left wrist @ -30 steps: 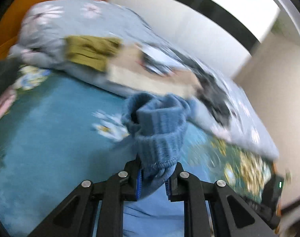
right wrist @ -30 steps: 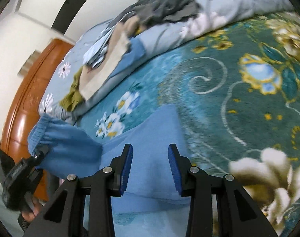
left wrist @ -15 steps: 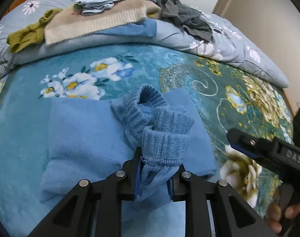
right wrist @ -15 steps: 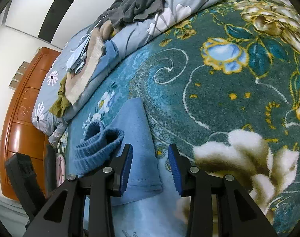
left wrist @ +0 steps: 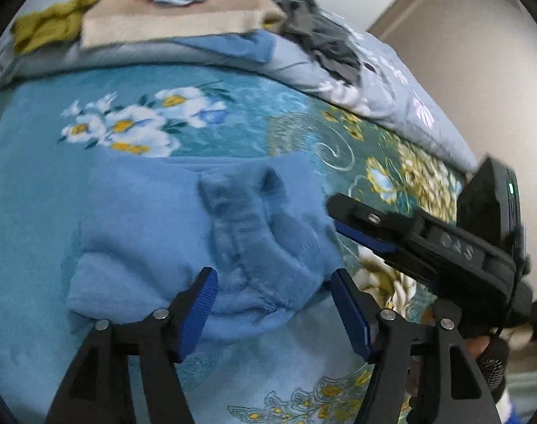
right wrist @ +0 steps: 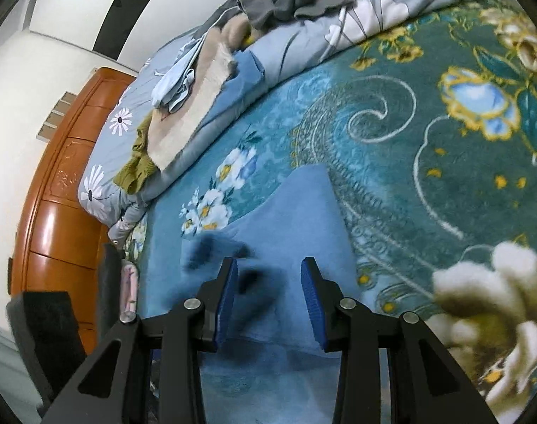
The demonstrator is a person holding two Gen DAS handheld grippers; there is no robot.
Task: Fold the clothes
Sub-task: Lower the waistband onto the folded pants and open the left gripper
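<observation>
Now that the left gripper has just spread, the ribbed cuff lies released on the blue sweater. Sleeve fold looks done. Right gripper hovers half-spread, empty.

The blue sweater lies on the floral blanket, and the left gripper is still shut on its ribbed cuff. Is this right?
Not quite. In the left wrist view the left gripper is open; its jaws have just been opening, and the ribbed cuff lies free on the blue sweater, which does lie on the floral blanket.

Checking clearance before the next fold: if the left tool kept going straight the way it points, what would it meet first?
Most likely the blue sweater: the left tool, jaws just opened, nothing gripped, aims down at its folded-in sleeve cuff. Depth is unclear.
</observation>
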